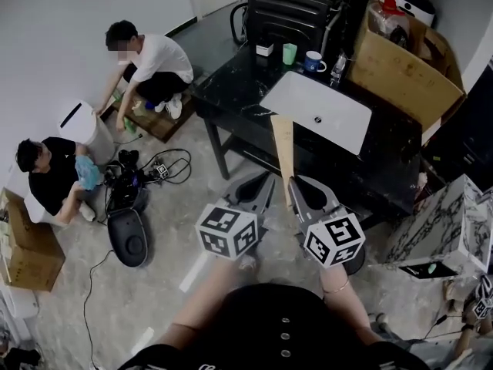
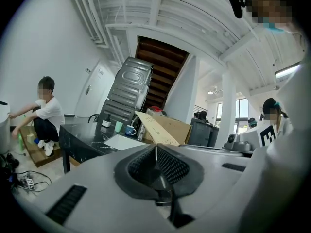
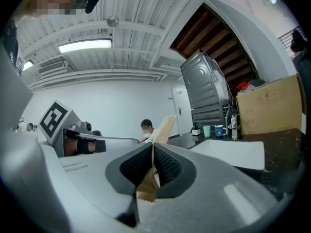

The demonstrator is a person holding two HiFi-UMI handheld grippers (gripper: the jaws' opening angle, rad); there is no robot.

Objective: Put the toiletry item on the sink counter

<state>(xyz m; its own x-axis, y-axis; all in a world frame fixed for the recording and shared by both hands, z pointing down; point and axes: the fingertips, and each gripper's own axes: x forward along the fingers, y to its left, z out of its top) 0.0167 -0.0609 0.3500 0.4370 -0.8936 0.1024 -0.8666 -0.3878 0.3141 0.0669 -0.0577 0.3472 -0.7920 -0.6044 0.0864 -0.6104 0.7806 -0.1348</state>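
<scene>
Short of the dark surface (image 1: 231,99), in the head view, a packet (image 1: 283,153) juts toward the sink (image 1: 300,99), not yet set down. Left gripper (image 2: 156,154) view: jaws together, apparently pinching its edge to steady it. Right gripper (image 3: 152,159) view: jaws clamped on its end, bearing it.

Bright, even; ceiling strip lamp (image 3: 85,45) glowing; fisheye edges, dark corners.

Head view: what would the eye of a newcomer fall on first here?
The right gripper, low in the middle, clamps a flat brown packet that points toward the black counter with its white sink. At left, a person in white and a person in black crouch on the floor beside cables.
</scene>
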